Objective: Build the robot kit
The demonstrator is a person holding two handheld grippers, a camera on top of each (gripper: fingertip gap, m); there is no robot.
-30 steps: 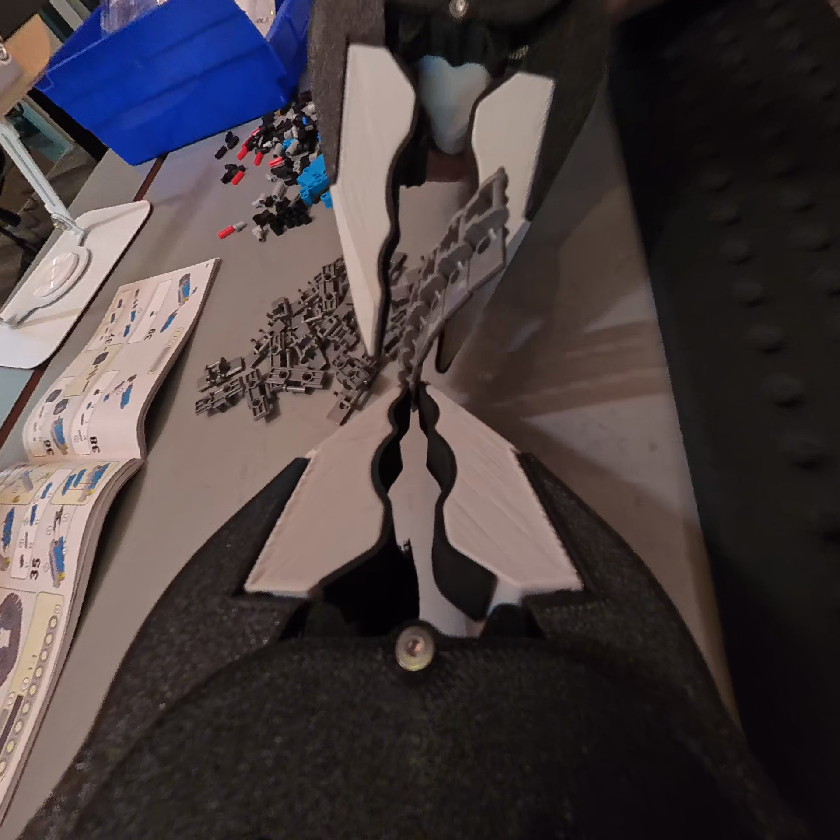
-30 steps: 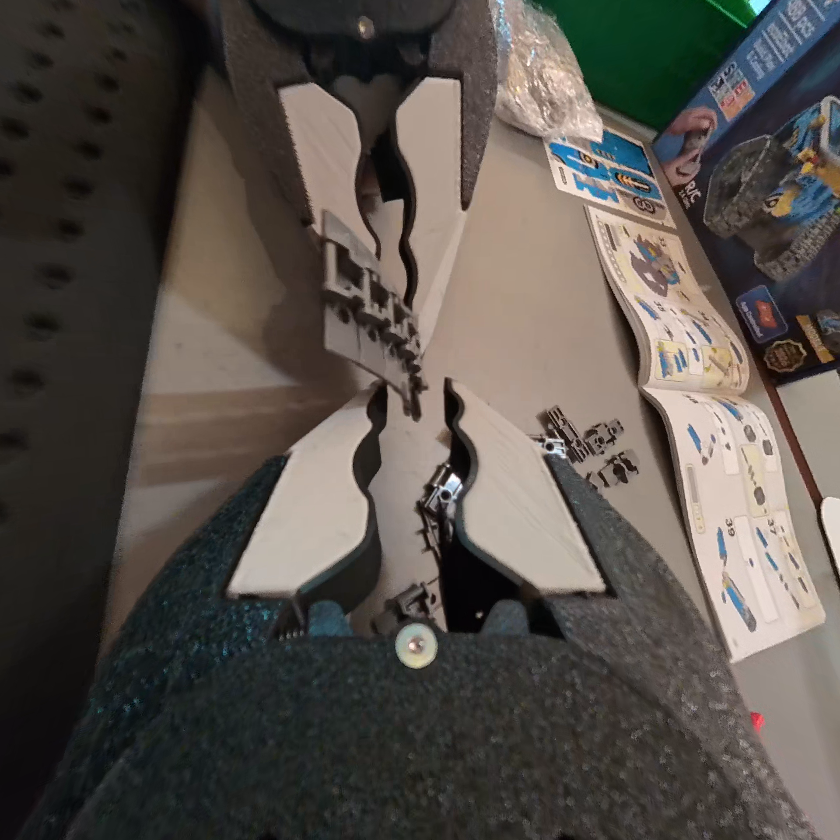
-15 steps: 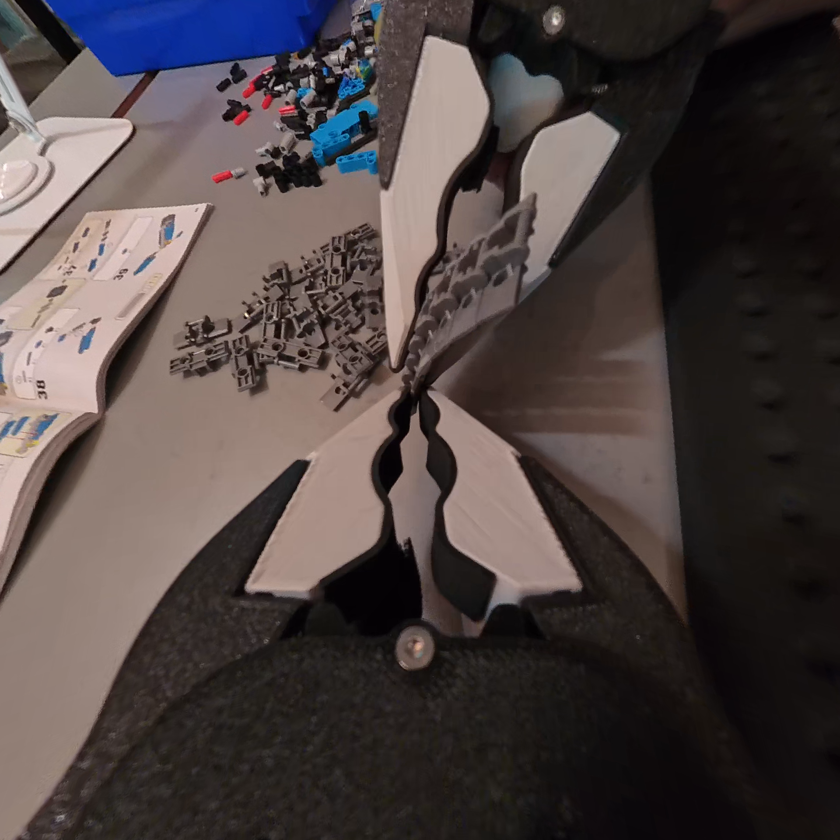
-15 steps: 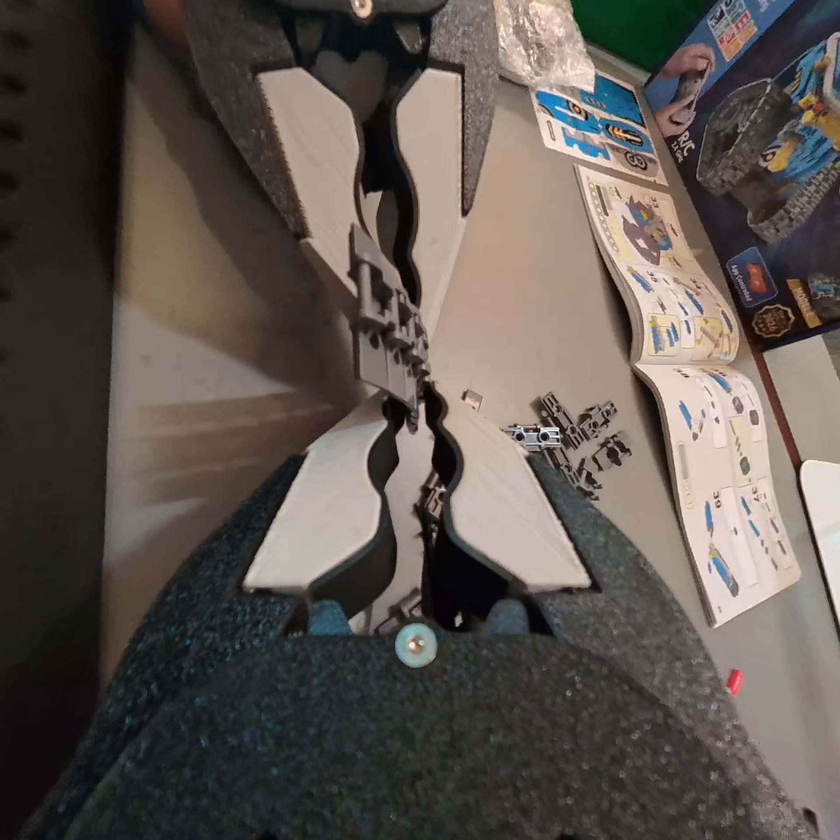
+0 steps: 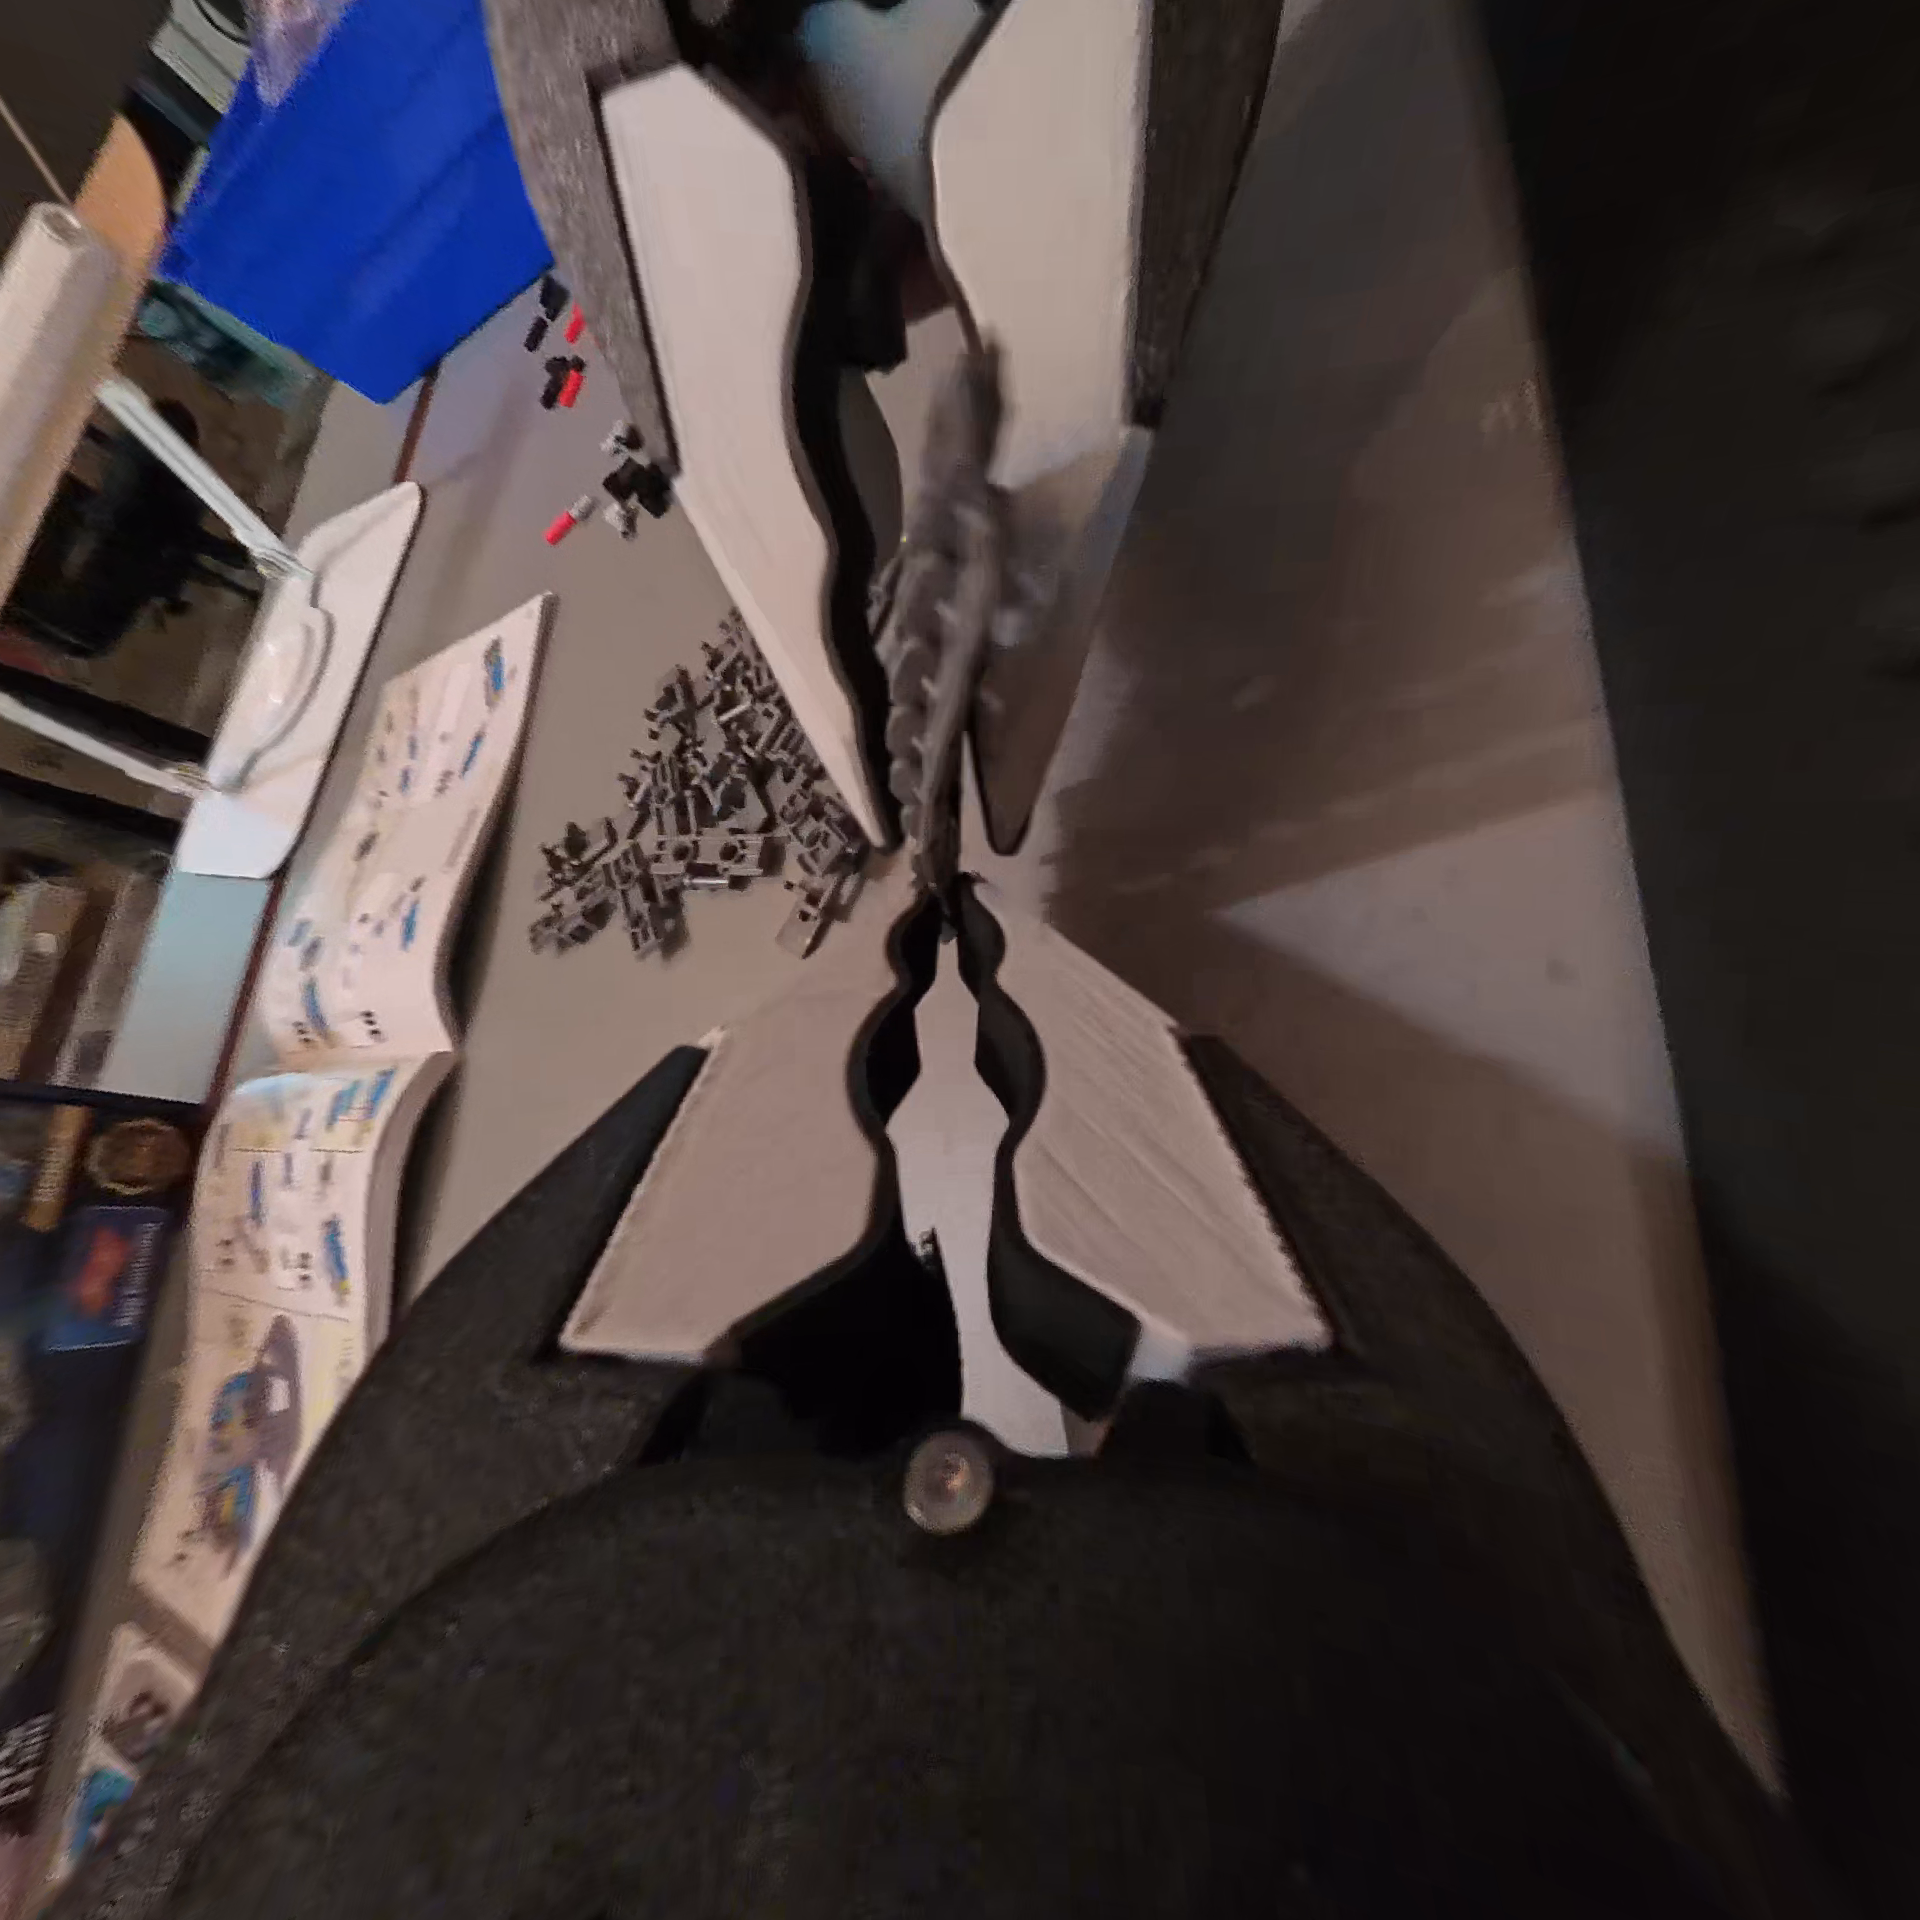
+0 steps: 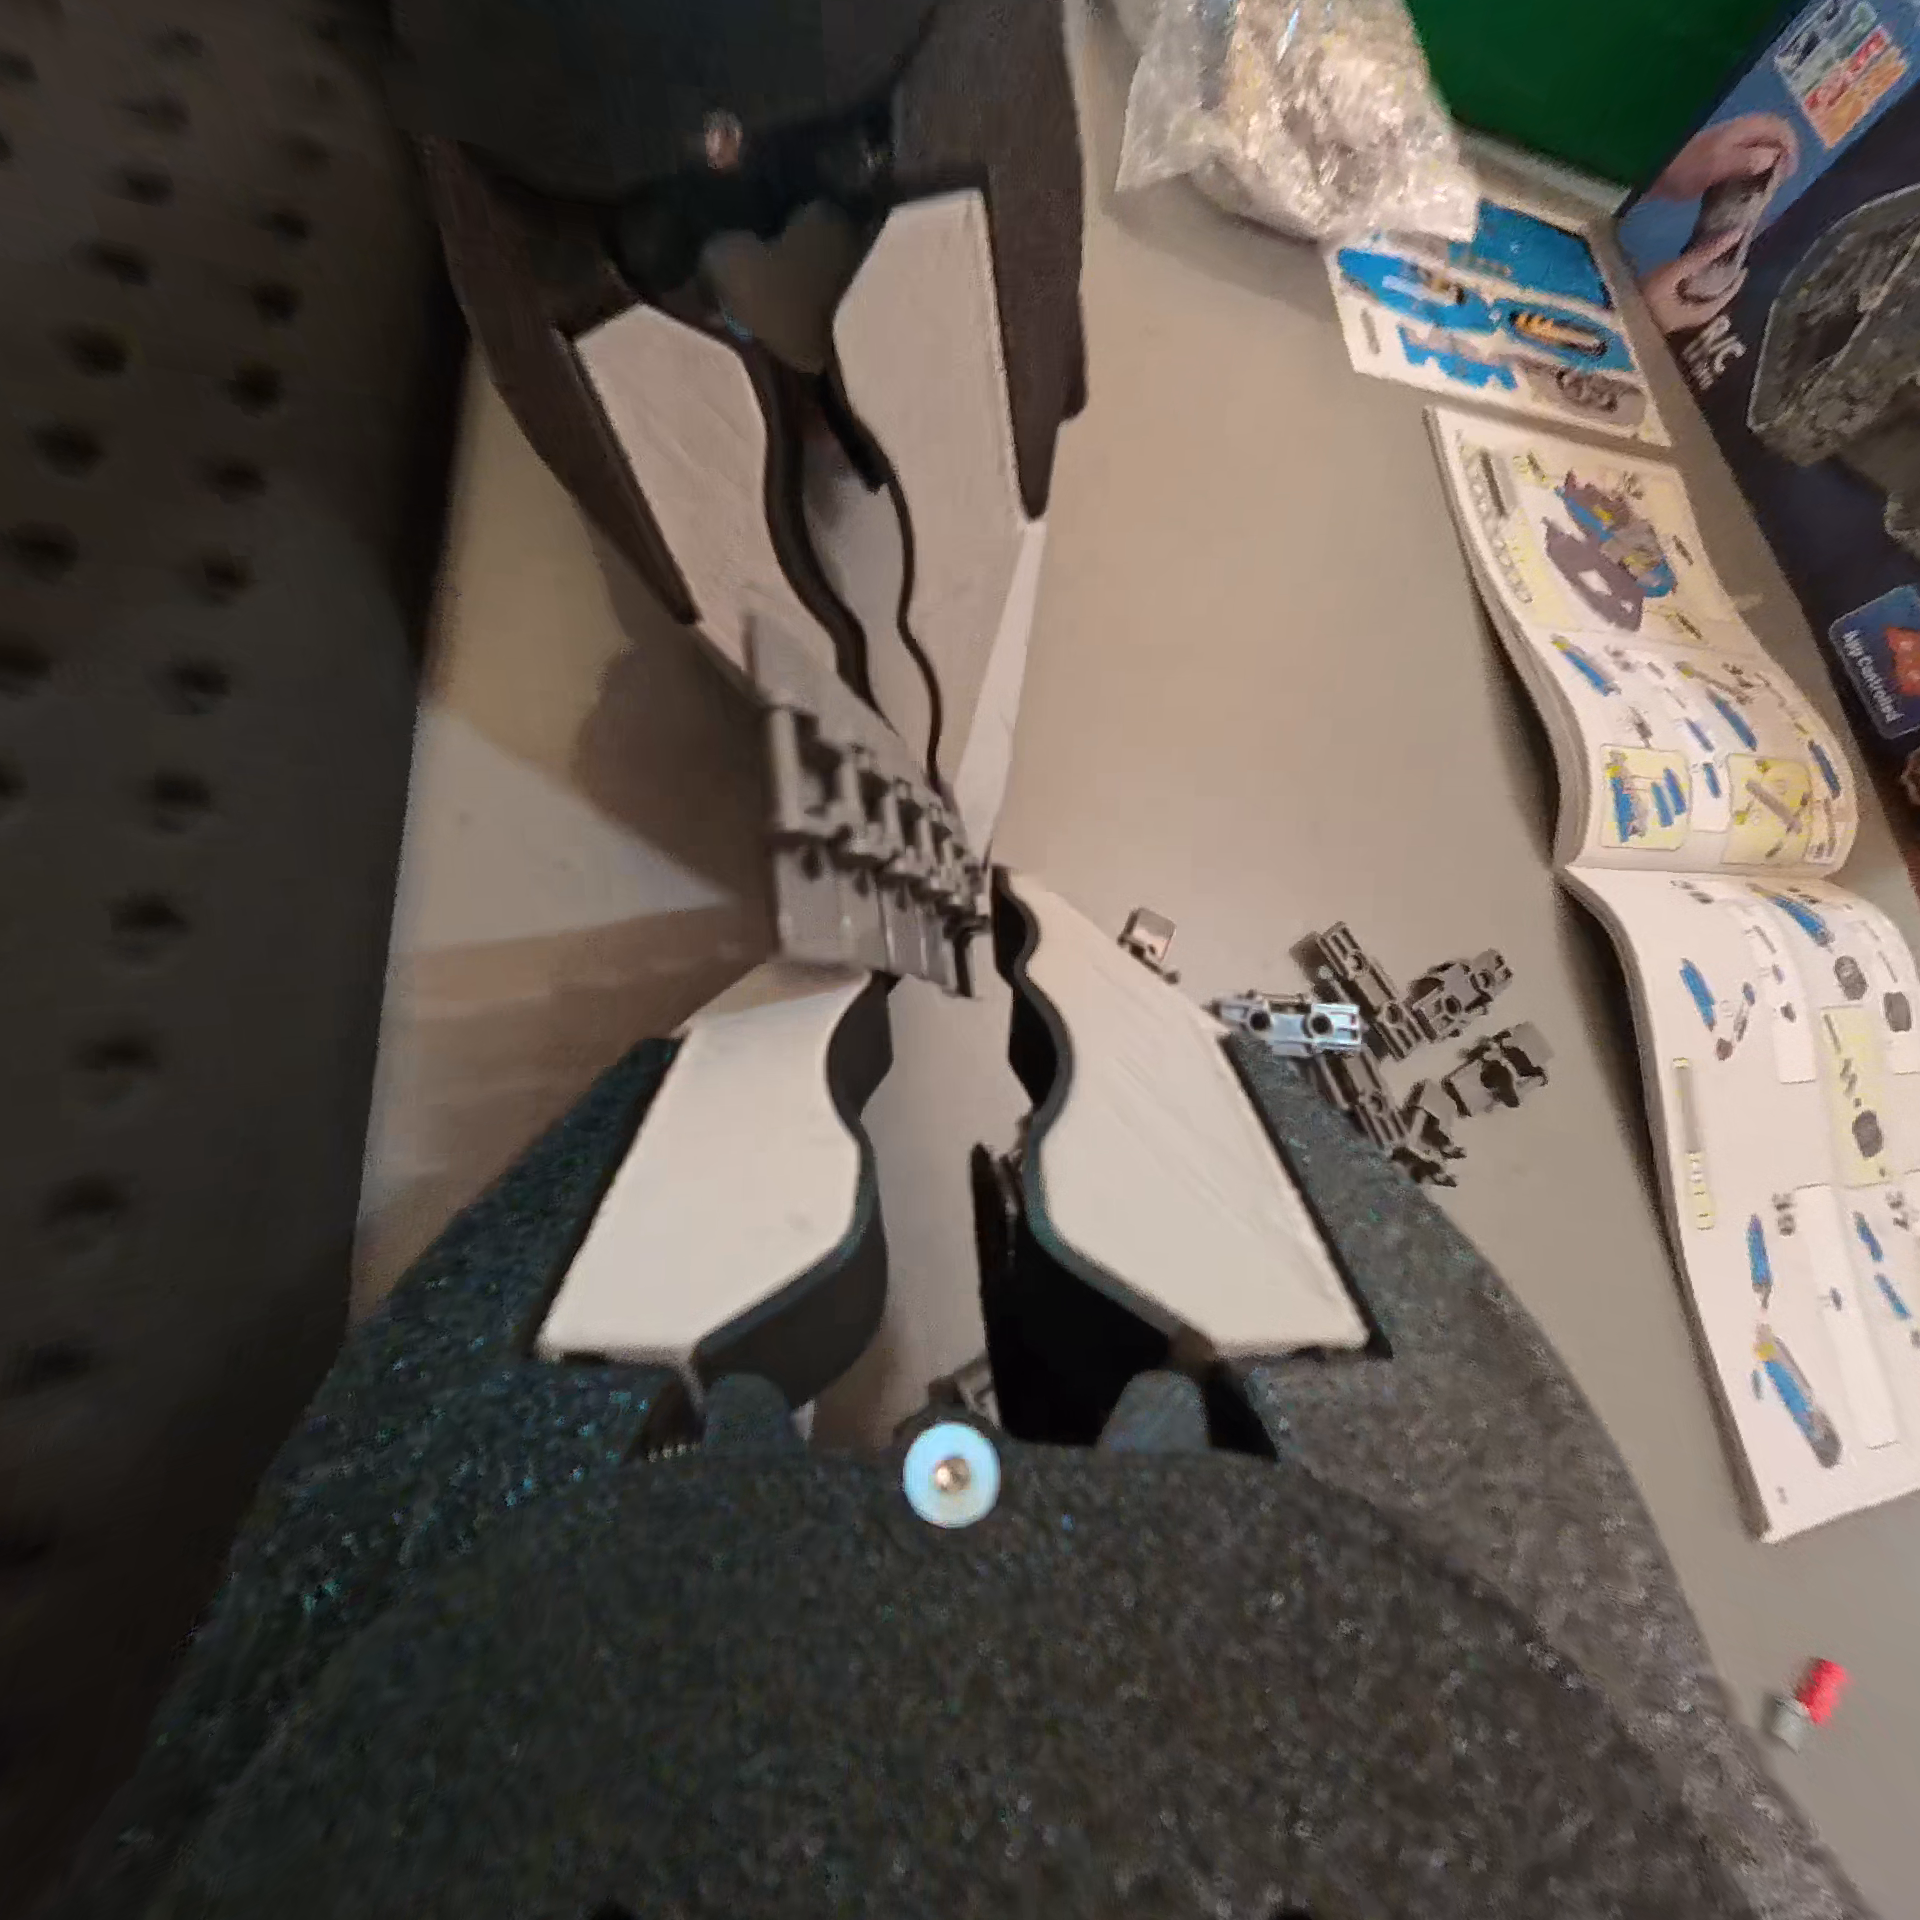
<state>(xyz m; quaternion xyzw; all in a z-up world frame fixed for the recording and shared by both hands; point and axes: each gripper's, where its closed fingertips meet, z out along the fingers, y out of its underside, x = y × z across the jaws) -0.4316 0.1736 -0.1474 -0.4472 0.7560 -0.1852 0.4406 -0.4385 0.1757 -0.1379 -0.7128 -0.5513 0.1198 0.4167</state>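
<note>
As both pinch 1 grey track strip (image 6: pixel 862 862) — left tongs (image 5: pixel 940 904), right tongs (image 6: pixel 951 961), 1 booklet (image 6: pixel 1714 935).

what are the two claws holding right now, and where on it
Both hold one grey strip of linked track pieces: the left claw pinches one end, the right claw the other.
</note>
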